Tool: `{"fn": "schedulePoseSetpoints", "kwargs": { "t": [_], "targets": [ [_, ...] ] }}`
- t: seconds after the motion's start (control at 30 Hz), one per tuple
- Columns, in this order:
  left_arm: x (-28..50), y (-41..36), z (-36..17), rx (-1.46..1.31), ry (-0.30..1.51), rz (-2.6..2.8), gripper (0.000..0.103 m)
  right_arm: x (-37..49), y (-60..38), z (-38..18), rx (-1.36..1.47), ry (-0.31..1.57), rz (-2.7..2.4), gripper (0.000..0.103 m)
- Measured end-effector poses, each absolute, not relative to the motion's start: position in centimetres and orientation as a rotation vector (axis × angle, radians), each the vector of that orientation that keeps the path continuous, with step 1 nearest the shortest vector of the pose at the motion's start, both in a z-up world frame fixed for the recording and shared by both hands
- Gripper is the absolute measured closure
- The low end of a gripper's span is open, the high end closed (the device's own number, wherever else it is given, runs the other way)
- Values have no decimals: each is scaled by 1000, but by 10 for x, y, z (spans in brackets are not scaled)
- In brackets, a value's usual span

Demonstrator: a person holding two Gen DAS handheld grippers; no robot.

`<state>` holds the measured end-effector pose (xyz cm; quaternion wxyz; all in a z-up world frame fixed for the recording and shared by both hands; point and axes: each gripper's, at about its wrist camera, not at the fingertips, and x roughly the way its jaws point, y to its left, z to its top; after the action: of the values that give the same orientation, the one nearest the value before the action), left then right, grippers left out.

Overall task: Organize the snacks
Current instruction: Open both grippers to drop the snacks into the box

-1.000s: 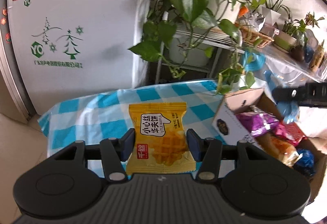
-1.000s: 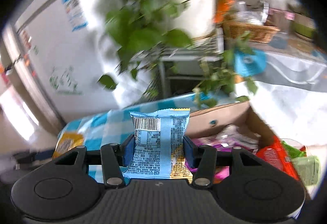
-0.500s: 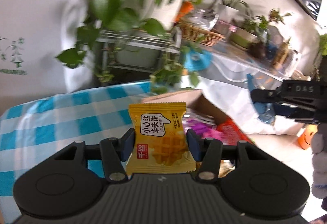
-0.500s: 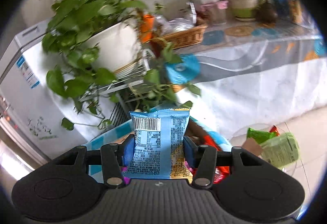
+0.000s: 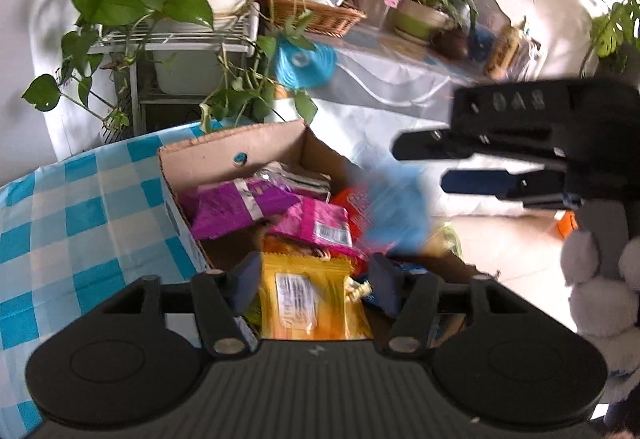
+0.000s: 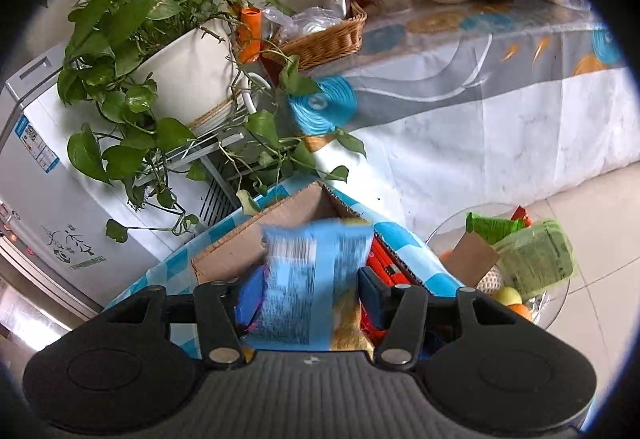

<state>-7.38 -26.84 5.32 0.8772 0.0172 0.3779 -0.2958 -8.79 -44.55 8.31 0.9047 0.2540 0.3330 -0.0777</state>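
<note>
An open cardboard box [image 5: 224, 155] full of snack packets, purple and pink among them, stands on the checked table. My left gripper [image 5: 314, 275] hovers over its near end with jaws opening. The yellow waffle packet [image 5: 312, 303] is loose between them, back side up and blurred, clear of the pads. My right gripper [image 6: 310, 291] is over the same box [image 6: 256, 239], jaws also opening. The blue packet [image 6: 308, 279] is smeared with motion and no pad presses on it. The left wrist view shows it as a blue blur [image 5: 392, 207] just off the right gripper [image 5: 420, 167].
The blue-and-white checked tablecloth [image 5: 60, 219] lies left of the box. Trailing plants on a wire rack [image 5: 180, 39] stand behind it, beside a long white-covered table [image 5: 400, 79]. A glass dish [image 6: 556, 315] with green packets sits to the right. A fuzzy-gloved hand [image 5: 600, 279] holds the right gripper.
Both grippers swung right, from the checked cloth to above the box. Their jaws have parted; the yellow packet has flipped over and the blue one is slipping out.
</note>
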Motion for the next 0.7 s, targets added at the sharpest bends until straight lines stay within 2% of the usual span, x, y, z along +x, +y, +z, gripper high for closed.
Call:
{"fn": "schedulePoseSetpoints", "kwargs": {
  "t": [0.03,0.07,0.13,0.23,0.4,0.47,0.7],
  "targets": [
    [-76,-269,54,45,788,-602,26,-88,-445,83,527,687,-154,39],
    [-78,-270,55,60,784,-582,21,-89,-445,84,523,684,-154,33],
    [-81,-272,58,78,777,-568,20,-91,-444,85,519,677,-158,27],
    [-83,-272,61,92,789,-532,13,-94,-446,87,528,663,-148,24],
    [-86,-269,64,106,812,-483,11,-96,-445,89,515,661,-173,17],
    [-85,-267,65,114,827,-453,10,-96,-444,89,499,672,-189,9],
    [-82,-255,66,108,859,-360,8,-99,-437,87,417,721,-266,3]
  ]
}}
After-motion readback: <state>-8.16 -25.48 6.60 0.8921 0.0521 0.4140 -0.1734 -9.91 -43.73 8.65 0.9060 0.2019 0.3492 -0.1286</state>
